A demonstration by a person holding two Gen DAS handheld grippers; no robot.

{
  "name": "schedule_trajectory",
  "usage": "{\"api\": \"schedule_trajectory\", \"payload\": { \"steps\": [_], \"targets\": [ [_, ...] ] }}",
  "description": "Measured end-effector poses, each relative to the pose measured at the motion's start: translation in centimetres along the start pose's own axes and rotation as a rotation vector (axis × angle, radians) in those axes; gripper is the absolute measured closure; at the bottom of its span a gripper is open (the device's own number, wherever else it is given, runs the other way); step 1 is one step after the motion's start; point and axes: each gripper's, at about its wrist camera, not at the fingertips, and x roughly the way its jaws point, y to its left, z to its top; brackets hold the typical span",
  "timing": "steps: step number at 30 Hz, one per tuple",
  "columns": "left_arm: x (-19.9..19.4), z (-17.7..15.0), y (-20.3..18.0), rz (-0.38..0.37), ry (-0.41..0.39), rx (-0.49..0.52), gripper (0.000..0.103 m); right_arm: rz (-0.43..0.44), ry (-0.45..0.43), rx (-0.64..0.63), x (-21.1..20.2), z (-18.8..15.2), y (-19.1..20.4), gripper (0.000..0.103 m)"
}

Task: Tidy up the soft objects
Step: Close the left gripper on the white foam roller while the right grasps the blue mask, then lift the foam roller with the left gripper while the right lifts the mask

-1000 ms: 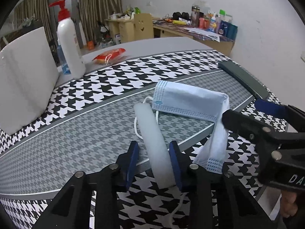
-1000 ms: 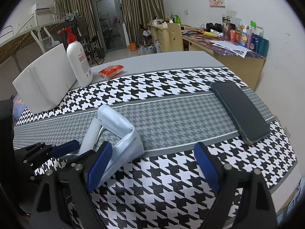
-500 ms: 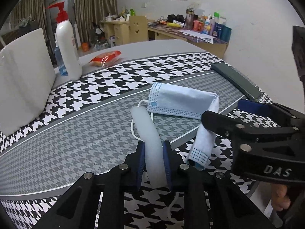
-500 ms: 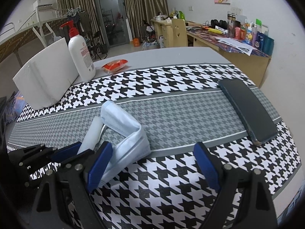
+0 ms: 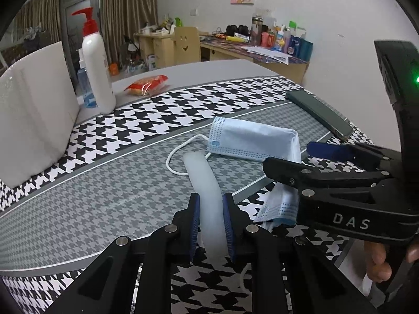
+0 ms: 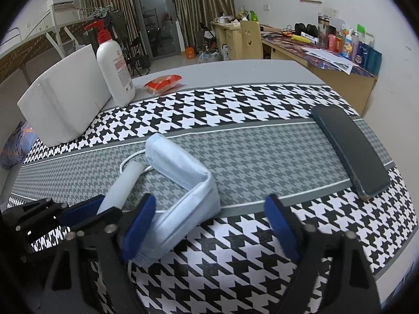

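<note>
While the left tongs [image 5: 211, 218] sit clamped on a pale soft tube [image 5: 207, 183], having just closed on it, the right tongs [image 6: 209, 217] stand apart, jaws lately narrowing, with the folded blue mask [image 6: 180, 180] lying loose between them, one pad just beside its near end. Both soft things rest on the houndstooth worktop [image 6: 235, 110], a dark phone [image 6: 351, 151] well to the right

One pale blue pleated face mask [image 5: 255, 141], one translucent white soft tube [image 5: 207, 193], one white pump bottle with a red top [image 5: 95, 68], one white foam block [image 5: 34, 110], one red snack packet [image 5: 146, 85], one dark phone [image 5: 319, 113].
</note>
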Motion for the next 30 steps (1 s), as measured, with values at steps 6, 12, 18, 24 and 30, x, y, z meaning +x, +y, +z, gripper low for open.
{"api": "schedule_trajectory", "payload": {
  "steps": [6, 12, 18, 24, 30],
  "targets": [
    [-0.4, -0.1, 0.4, 0.001, -0.012, -0.003, 0.084, 0.009, 0.028, 0.023, 0.4, -0.1, -0.2, 0.047],
    [-0.9, 0.0, 0.7, -0.006, -0.028, -0.008, 0.084, -0.01, 0.022, 0.024, 0.0, -0.1, -0.1, 0.071],
    [-1.6, 0.0, 1.3, -0.007, -0.049, -0.011, 0.084, -0.017, -0.002, 0.03, -0.9, 0.1, 0.0, 0.09],
    [-2.9, -0.1, 2.0, 0.002, -0.076, -0.017, 0.084, -0.028, -0.025, 0.041, -1.7, 0.1, 0.3, 0.092],
    [-4.5, -0.2, 2.7, 0.019, -0.108, -0.02, 0.084, -0.022, -0.067, 0.044, -3.2, 0.1, 0.8, 0.092]
  ]
}}
